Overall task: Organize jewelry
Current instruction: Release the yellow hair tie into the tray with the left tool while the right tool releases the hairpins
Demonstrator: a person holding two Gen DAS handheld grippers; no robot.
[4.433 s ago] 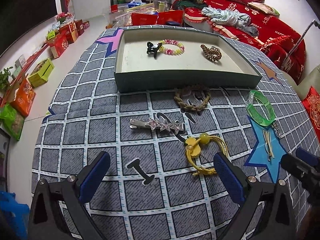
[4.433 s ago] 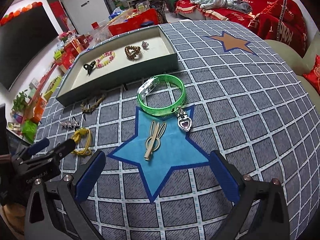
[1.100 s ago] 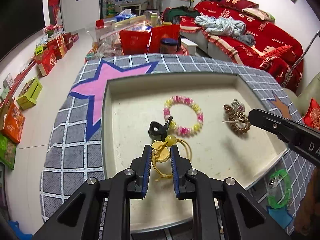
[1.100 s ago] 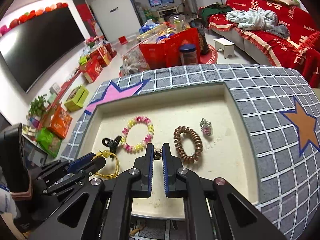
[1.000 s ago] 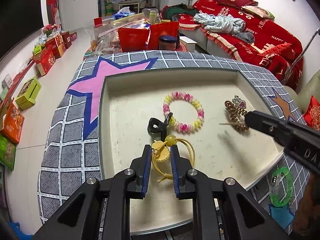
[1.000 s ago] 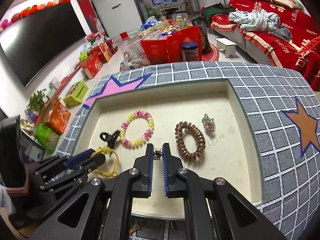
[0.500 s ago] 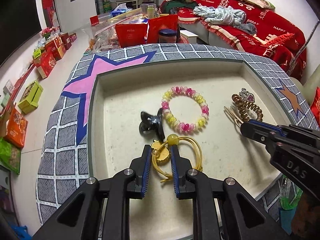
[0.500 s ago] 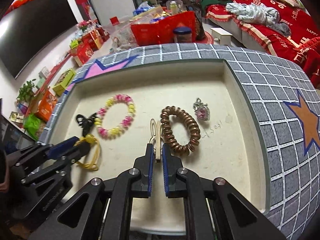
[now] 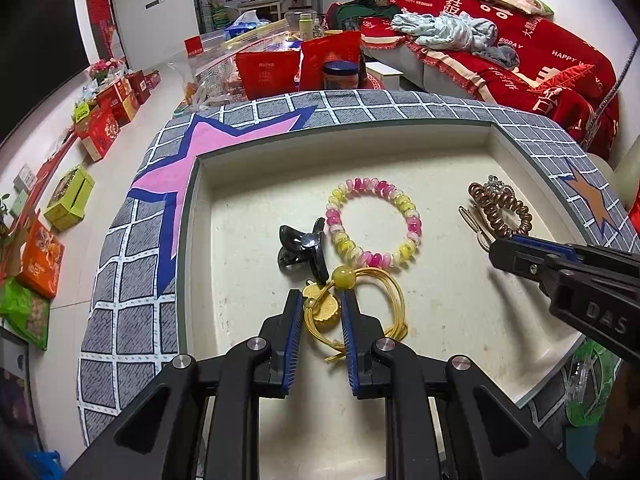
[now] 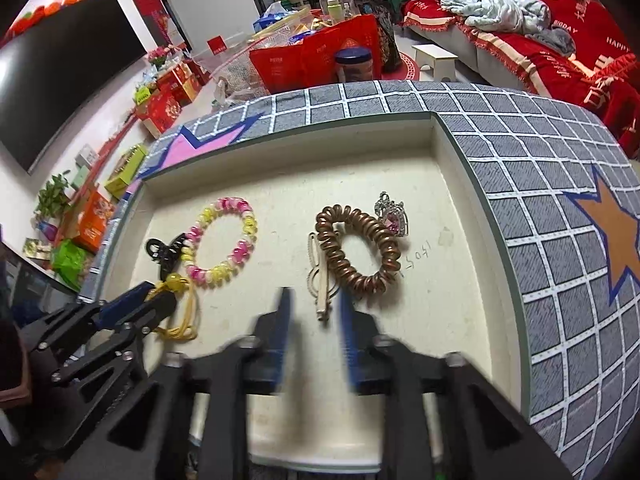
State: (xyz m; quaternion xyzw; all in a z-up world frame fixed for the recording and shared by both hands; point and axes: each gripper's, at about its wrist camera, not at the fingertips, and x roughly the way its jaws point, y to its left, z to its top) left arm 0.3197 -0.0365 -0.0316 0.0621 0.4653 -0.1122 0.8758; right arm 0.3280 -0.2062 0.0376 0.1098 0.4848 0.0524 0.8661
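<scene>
Releasing is the step in hand for both tools, judged from how things lie in the tray.

Left side: left gripper sits low over the tray floor, jaws a little apart around the yellow tie. Its flower charm lies between the pads; whether they still pinch it I cannot tell. The loop rests on the floor, touching the black clip and just beside the bead bracelet. To do this well: spread the jaws fully before lifting, and rise straight up so the cord does not snag a pad and drag the clip.

Right side: right gripper, blurred, stands open. The hairpin lies flat ahead of the tips, against the coil tie; a pink pendant sits at the coil's far edge. Withdraw backward, clear of the pin.

Versus 0.5 s ago: the right jaws were clamped on the hairpin, now parted with the pin down. The left jaws look slightly wider, and the tie lies lower. Versus 4.4 s ago: both items lay on the cloth outside the tray.
</scene>
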